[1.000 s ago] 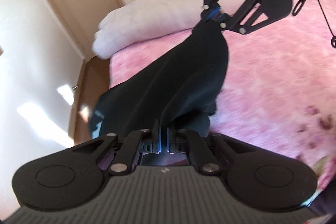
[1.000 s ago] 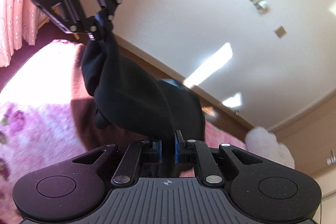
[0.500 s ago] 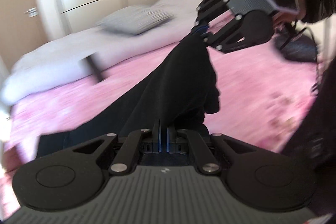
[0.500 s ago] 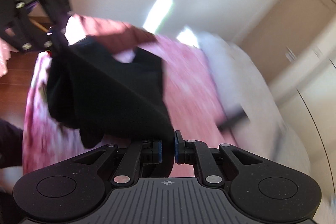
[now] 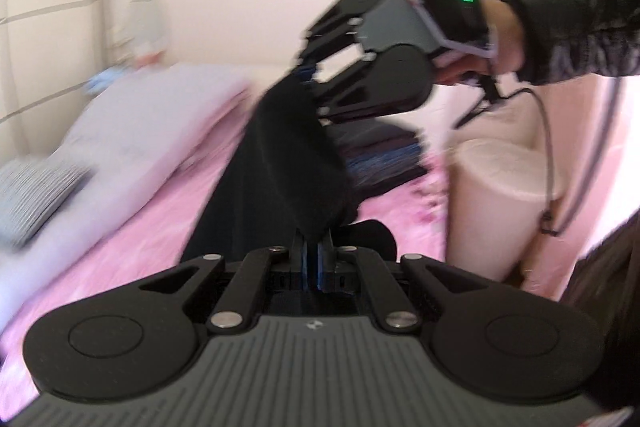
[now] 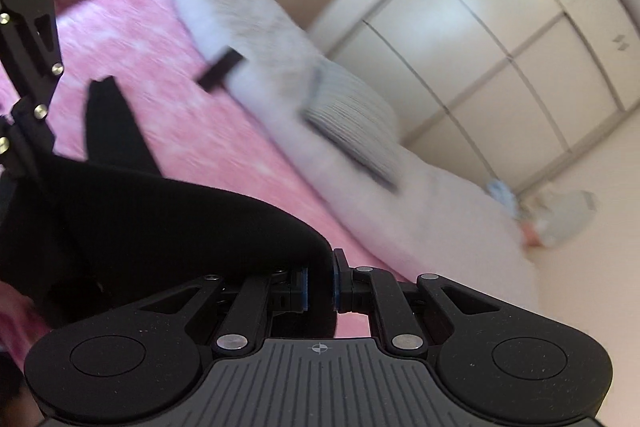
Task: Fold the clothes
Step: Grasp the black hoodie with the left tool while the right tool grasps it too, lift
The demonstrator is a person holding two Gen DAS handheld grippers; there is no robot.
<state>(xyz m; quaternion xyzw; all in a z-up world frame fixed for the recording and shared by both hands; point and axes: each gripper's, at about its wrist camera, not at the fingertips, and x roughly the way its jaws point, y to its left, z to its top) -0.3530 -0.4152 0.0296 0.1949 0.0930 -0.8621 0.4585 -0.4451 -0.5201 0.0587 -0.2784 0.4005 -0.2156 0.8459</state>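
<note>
A black garment (image 5: 280, 163) hangs stretched between my two grippers above a pink bedspread (image 5: 132, 227). My left gripper (image 5: 312, 247) is shut on its near end. In the left wrist view, my right gripper (image 5: 306, 75) pinches the far end higher up, held by a person's hand (image 5: 500, 43) in a dark sleeve. The right wrist view shows my right gripper (image 6: 320, 279) shut on the black garment (image 6: 160, 219), which runs leftward to the left gripper's linkage at the frame edge. One loose end (image 6: 112, 123) of the cloth trails over the bed. Both views are motion-blurred.
A stack of folded dark clothes (image 5: 384, 155) lies on the bed behind the garment. A cream pouf (image 5: 500, 187) stands to its right. A white duvet (image 6: 400, 195) and striped pillow (image 6: 352, 123) line the bed's far side, with wardrobe doors (image 6: 500, 47) beyond.
Both grippers have swung round with the garment held between them, and the views now face the head of the bed and the wardrobe instead of the wall and door. Both grips are unchanged.
</note>
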